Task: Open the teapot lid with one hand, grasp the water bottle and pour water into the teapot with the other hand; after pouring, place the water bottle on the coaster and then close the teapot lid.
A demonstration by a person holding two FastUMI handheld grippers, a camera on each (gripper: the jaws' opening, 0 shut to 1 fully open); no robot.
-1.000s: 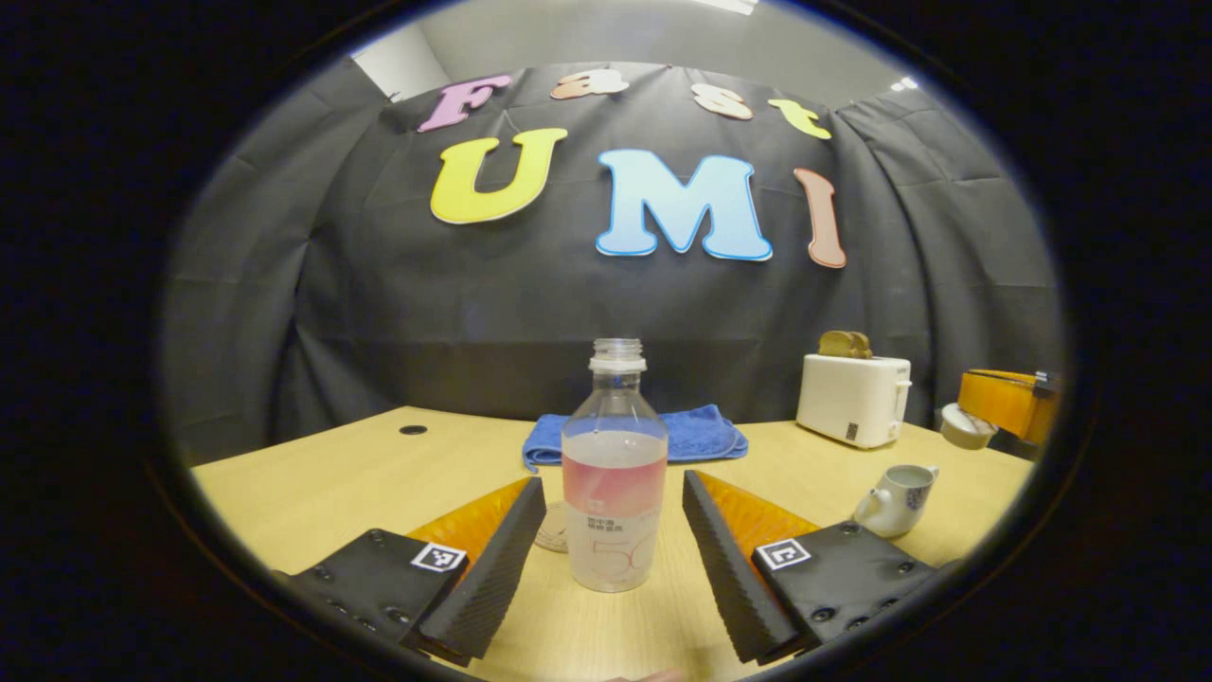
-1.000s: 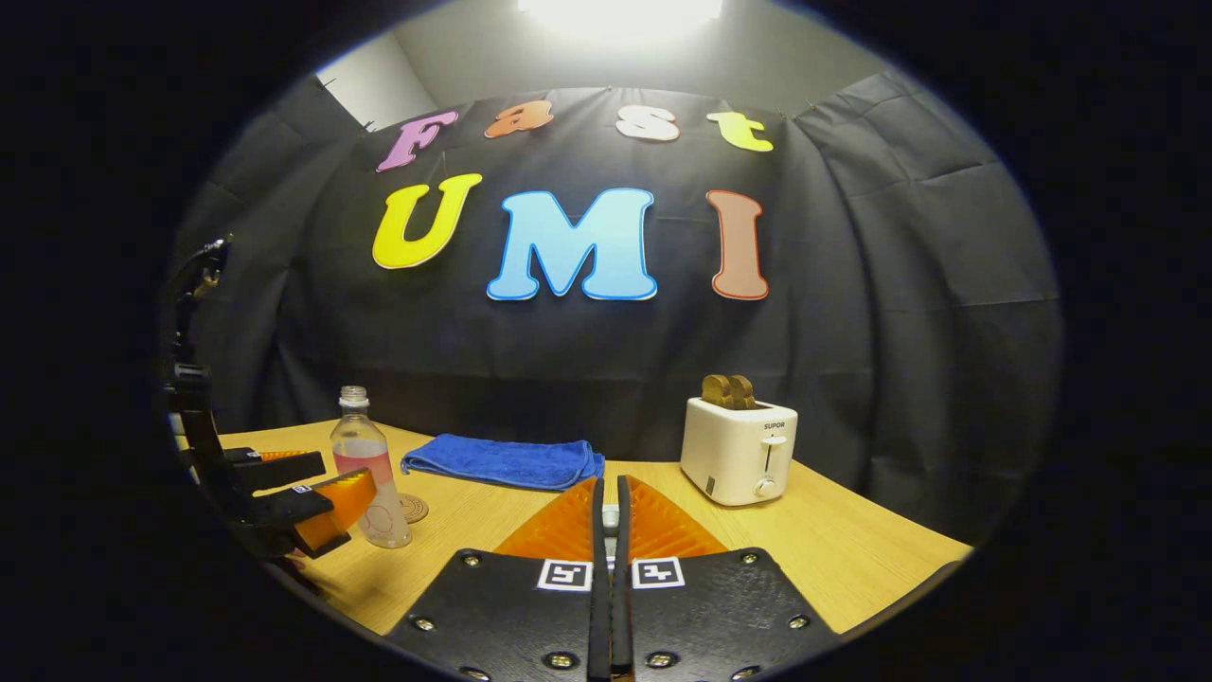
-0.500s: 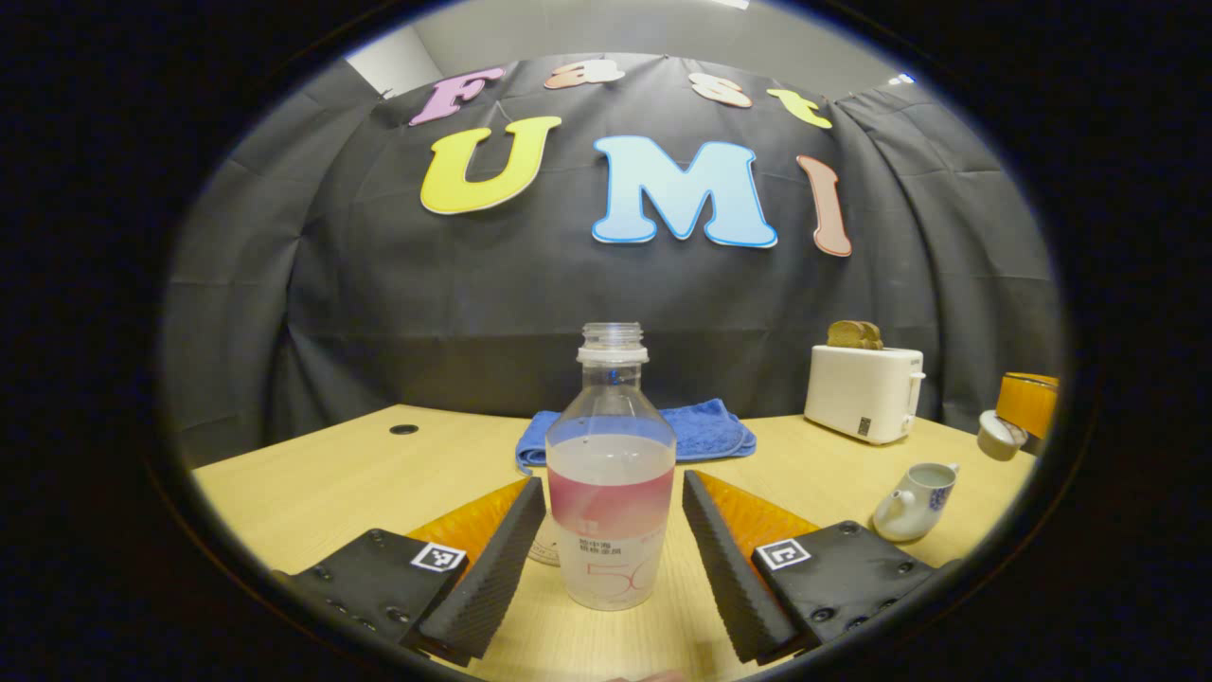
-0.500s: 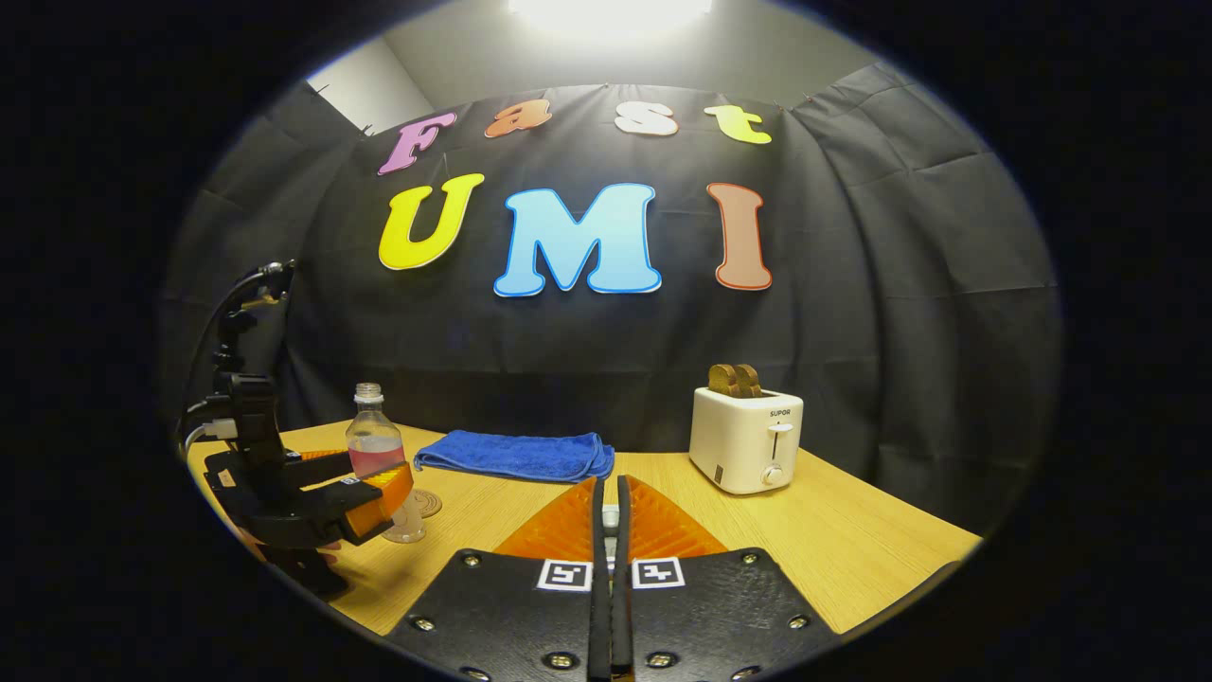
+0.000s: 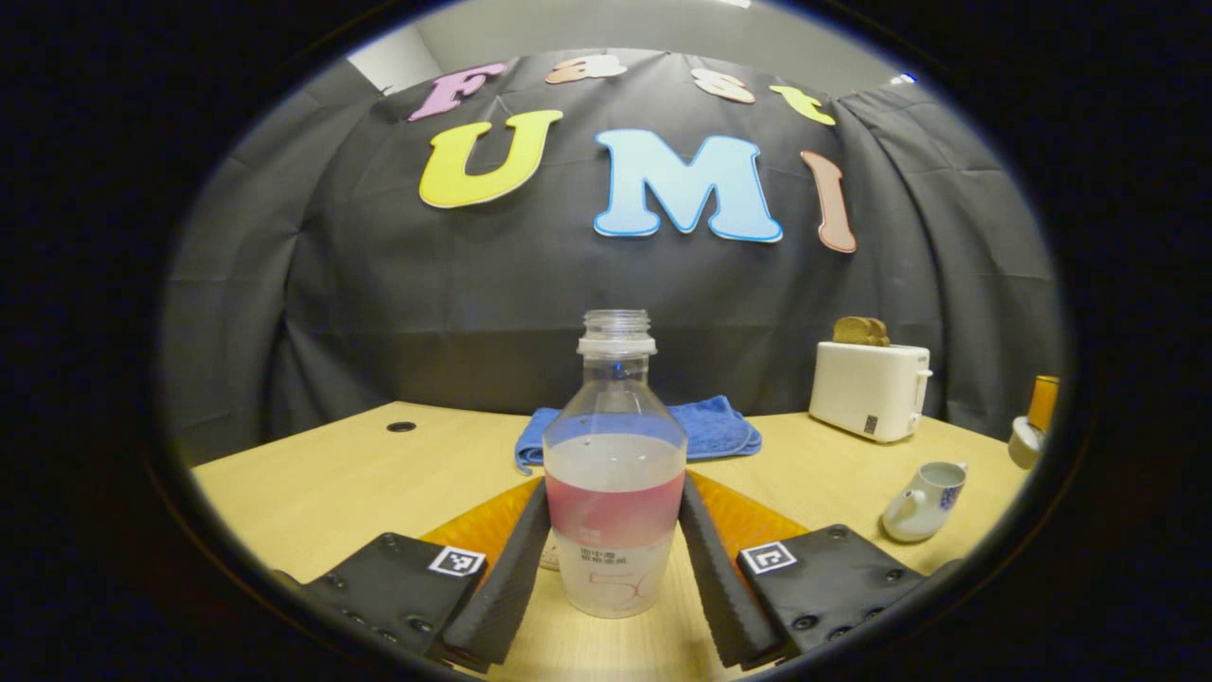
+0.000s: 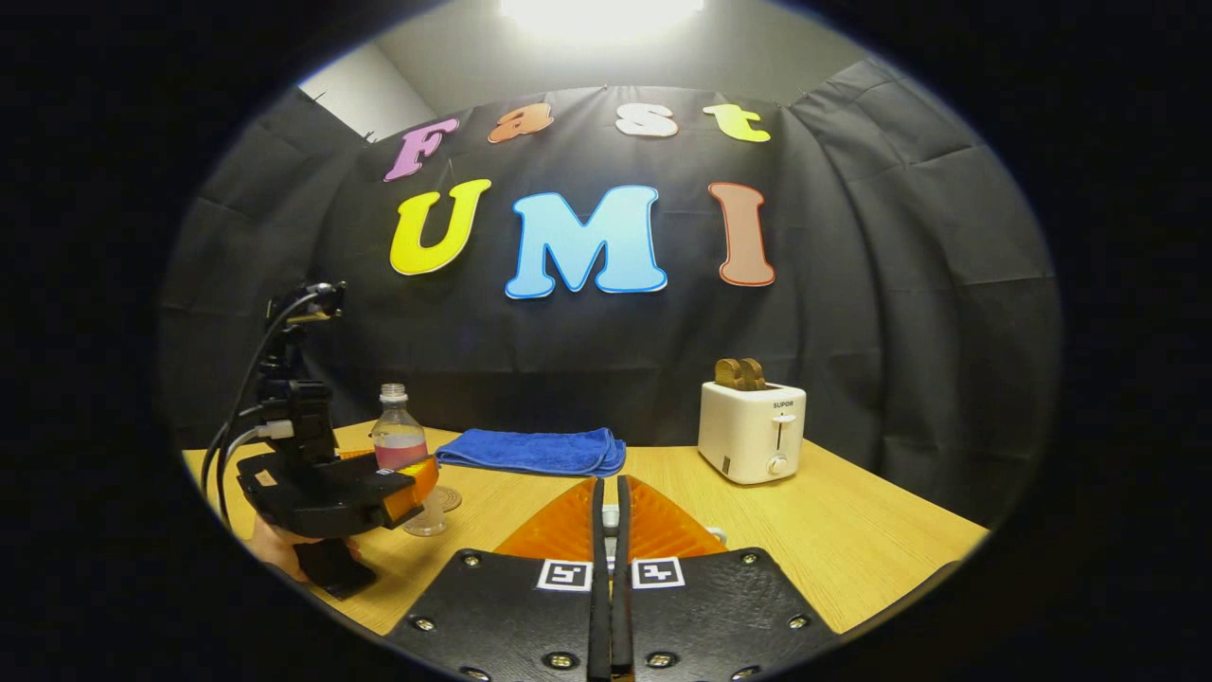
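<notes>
Closing in since before, the left gripper (image 5: pixel 614 568) is squeezing the water bottle (image 5: pixel 614 474); right gripper (image 6: pixel 611 530) is pinching the lid; lifting straight is best.

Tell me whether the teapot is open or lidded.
Open. The teapot shows a bare rim with no lid; a white piece is pinched in the right tool.

Taking the water bottle (image 5: pixel 615 493) as your landmark on the table (image 5: pixel 322 474): the coaster (image 5: pixel 549 554) sits just behind it to the left, the towel (image 5: pixel 705 426) further back, the toaster (image 5: pixel 869 377) far back right, and the teapot (image 5: pixel 923 502) off to the right.
</notes>
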